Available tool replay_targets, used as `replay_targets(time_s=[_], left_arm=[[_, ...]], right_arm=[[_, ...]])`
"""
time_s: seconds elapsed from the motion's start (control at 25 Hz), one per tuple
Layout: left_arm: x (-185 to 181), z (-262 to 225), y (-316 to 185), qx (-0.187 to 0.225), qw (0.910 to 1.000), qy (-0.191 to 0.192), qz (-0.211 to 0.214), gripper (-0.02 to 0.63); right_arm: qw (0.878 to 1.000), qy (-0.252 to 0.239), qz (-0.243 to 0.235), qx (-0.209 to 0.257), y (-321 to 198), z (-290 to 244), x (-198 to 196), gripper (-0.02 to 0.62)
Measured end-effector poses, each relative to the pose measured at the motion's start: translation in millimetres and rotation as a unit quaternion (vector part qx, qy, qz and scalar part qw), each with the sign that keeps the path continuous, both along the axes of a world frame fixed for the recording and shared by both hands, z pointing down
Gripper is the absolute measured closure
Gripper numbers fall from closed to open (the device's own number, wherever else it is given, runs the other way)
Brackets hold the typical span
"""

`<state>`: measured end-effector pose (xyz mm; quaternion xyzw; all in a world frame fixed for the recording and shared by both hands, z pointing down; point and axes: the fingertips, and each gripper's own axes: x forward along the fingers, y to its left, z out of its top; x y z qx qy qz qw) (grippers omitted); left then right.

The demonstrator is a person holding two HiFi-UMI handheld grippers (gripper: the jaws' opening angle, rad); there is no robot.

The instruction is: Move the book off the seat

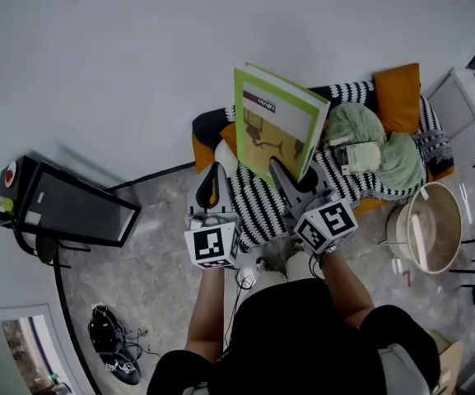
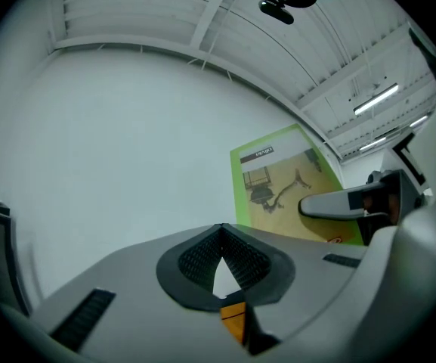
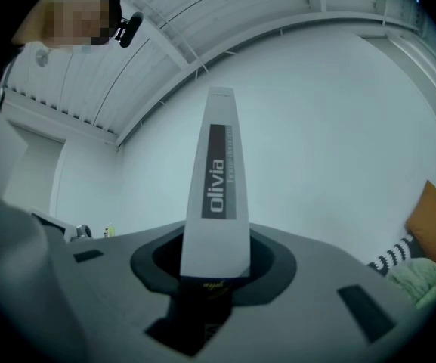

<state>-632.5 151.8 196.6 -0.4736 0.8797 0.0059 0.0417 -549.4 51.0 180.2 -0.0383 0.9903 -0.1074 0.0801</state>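
While the right gripper (image 1: 290,183) clamps its jaws on the bottom end of the spine, the thin hardback book with the lime-green border and tan cover drawing (image 1: 278,126) stands lifted clear of the black-and-white striped seat (image 1: 252,214) and hangs in the air above its near edge, close to upright and tipped a little. Right gripper view: grey spine, white lettering on a dark band, rising straight up from between the pads; grip is on the spine end only. Left gripper (image 1: 212,184): jaws closed tip to tip, nothing between them, held low beside the book and not touching it. Risk 1: tall book, hold at one low point, so any quick swing probably lets it pivot in the pads or slide out and drop back onto the seat. Risk 2: covers are not pinned along their free edge, so tilting it flat could let it fall open and shift the weight. Risk 3: the pale green folded cloths (image 1: 359,127) and the orange cushion (image 1: 398,97) lie just right of it; a sweep that way may snag them. Book itself looks rigid, flat, glossy, probably slick against the pads; title band near the cover's top, too small to read there.
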Motion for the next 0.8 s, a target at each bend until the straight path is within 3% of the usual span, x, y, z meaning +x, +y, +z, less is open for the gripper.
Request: replay_targets(time_s=[0.24, 0.44, 0.68, 0.76, 0.8], left_arm=[[-2, -7, -12, 0.014, 0.9984, 0.001, 0.054, 0.597], [54, -25, -83, 0.014, 0.9954, -0.013, 0.094, 0.597], [38, -20, -94, 0.022, 0.9868, -0.003, 0.160, 0.597], [60, -19, -111, 0.019, 0.9829, -0.003, 0.183, 0.597], [90, -21, -129, 0.018, 0.9808, -0.006, 0.194, 0.597]], right_arm=[[0.999, -0.006, 0.039, 0.020, 3, -11, 1, 0.463], [0.996, -0.025, 0.089, 0.014, -67, -27, 65, 0.463], [0.987, -0.021, 0.156, 0.021, -65, -29, 59, 0.463], [0.984, -0.022, 0.176, 0.019, -79, -29, 82, 0.463], [0.982, -0.026, 0.186, 0.020, -95, -31, 113, 0.463]])
